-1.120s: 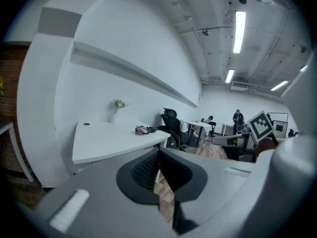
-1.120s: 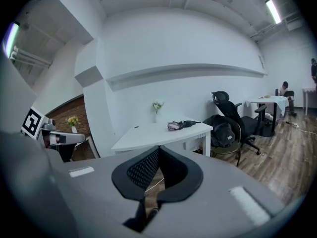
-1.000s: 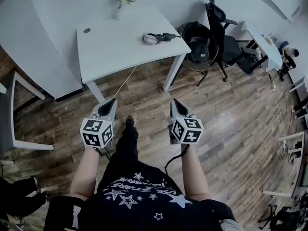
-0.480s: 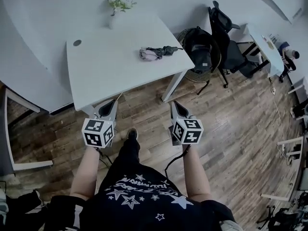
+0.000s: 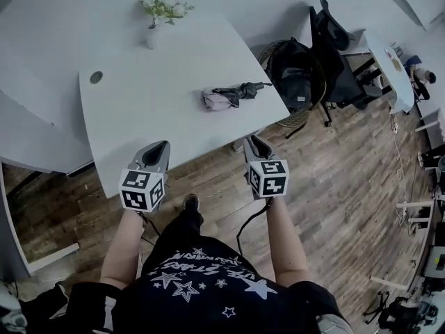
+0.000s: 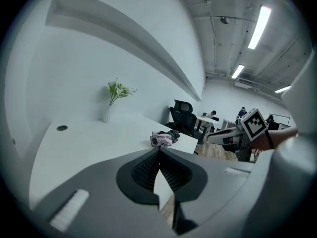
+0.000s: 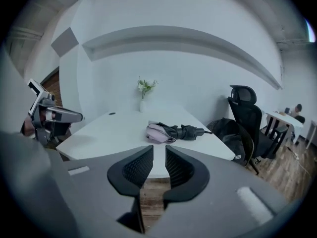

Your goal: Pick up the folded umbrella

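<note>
The folded umbrella, dark with a pale pink part, lies on the white table toward its right side. In the left gripper view the umbrella shows just beyond the jaws. From the right gripper's camera the umbrella lies straight ahead. My left gripper hangs at the table's near edge, shut and empty. My right gripper is at the near edge short of the umbrella. Its jaws have just been opening and stand a narrow gap apart with nothing between them.
A white vase of flowers stands at the table's far side, and a round cable hole is at far left. A black office chair and a dark bag in a basket stand right of the table. Wooden floor below.
The table and umbrella have come much nearer. Both grippers have moved forward from over the floor to the table's near edge.
</note>
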The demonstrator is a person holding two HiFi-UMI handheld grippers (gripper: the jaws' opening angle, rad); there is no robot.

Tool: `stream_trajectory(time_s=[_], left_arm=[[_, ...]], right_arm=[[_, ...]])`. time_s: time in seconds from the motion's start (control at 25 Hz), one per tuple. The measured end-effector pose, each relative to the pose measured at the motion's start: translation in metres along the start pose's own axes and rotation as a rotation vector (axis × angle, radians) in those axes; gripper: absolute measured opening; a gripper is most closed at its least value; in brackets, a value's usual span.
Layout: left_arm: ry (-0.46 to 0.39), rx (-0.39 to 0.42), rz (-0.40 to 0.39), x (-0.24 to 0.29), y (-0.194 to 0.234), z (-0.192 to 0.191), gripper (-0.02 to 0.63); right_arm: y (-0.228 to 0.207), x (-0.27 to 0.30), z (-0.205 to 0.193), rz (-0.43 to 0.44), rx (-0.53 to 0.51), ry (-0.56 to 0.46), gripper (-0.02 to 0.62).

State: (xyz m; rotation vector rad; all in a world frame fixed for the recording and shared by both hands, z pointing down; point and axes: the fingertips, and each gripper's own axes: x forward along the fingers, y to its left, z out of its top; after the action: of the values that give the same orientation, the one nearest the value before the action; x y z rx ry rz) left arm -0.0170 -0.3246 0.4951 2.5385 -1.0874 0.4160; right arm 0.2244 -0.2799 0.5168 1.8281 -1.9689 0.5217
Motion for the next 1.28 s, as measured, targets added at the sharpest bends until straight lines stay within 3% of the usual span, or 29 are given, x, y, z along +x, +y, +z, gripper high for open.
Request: stream_trajectory(time_s=[0.32, 0.52, 0.68, 1.0, 1.28], left_arm=[[0.035, -0.030, -0.012, 0.050, 0.042, 0.011, 0.003], [0.042, -0.041, -0.017, 0.070, 0.055, 0.016, 0.003], [0.040, -0.052, -0.012, 0.078, 0.064, 0.019, 0.003], [0.046, -0.052, 0.012, 0.086, 0.073, 0.021, 0.003], [0.042, -0.072, 0.086, 0.096, 0.080, 0.024, 0.003]], right_arm=[[-0.022, 0.075, 0.017, -0.013, -0.188, 0.137, 0.246], [-0.028, 0.111, 0.015, 0.029, -0.428, 0.249, 0.354], [-0.037, 0.129, 0.012, 0.046, -0.632, 0.322, 0.370], [-0.047, 0.151, 0.017, 0.098, -0.828, 0.394, 0.390], [-0.056, 0.178, 0.013, 0.217, -0.985, 0.437, 0.390]])
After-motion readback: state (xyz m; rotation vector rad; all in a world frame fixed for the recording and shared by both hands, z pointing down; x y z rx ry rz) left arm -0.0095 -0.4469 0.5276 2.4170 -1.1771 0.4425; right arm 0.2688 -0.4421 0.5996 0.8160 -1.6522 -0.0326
